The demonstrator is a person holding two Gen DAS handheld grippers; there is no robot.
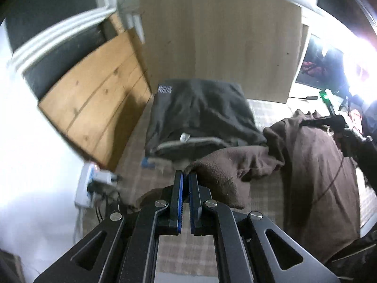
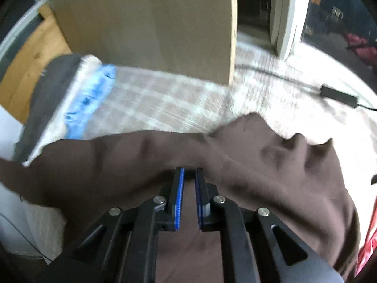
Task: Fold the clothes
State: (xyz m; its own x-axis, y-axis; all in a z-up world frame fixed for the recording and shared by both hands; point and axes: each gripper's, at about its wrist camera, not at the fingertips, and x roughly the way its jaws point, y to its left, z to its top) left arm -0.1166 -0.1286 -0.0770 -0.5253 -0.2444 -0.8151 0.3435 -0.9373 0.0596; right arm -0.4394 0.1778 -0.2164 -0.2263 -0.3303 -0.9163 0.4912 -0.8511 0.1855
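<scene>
Left to right: your left gripper (image 1: 185, 175) has its jaws clamped on the brown fleece garment's (image 1: 318, 176) sleeve at lower centre; the garment spreads rightward over the checked bedcover (image 1: 264, 115). Your right gripper (image 2: 189, 173) pinches its fabric, jaws nearly closed.

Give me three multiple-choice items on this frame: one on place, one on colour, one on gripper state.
1. Where does the folded dark grey garment lie?
A. beyond the brown fleece, near the wooden panel
B. on top of the brown fleece
C. on the power adapter

2. What colour is the garment being handled?
A. red
B. brown
C. white

3. How does the left hand-held gripper stand?
A. wide open over bare sheet
B. shut on the brown fleece cuff
C. shut on the charger cable

Key: 1 A, it lies past the fleece at the panel's foot; 2 B, brown fabric fills both views; 3 B, the cuff's edge is pinched between the nearly closed pads.
</scene>
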